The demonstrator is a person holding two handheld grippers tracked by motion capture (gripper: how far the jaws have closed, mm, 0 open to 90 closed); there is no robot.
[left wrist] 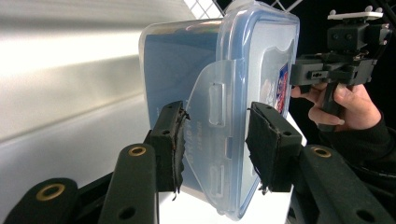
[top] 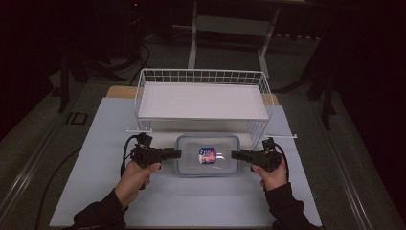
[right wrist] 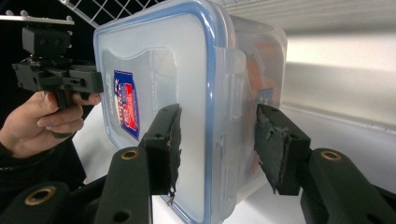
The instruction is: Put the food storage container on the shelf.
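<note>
Contents of the clear plastic container hard to read: a red-and-blue label shows through or on the lid, and orange shapes behind the wall in the right gripper view cannot be identified. Container's underside hidden; whether it rests on the pale table mat or is raised off it cannot be told from above. It sits near the front edge, just before the white wire basket, whose solid white floor blocks whatever lies beneath. Room behind is dark, with only a white frame's legs visible. Left gripper at the container's left end: its pads straddle the side latch flap, clamped on it. Right gripper at the opposite end, jaws either side of the lid rim and latch, pressed against them.
</note>
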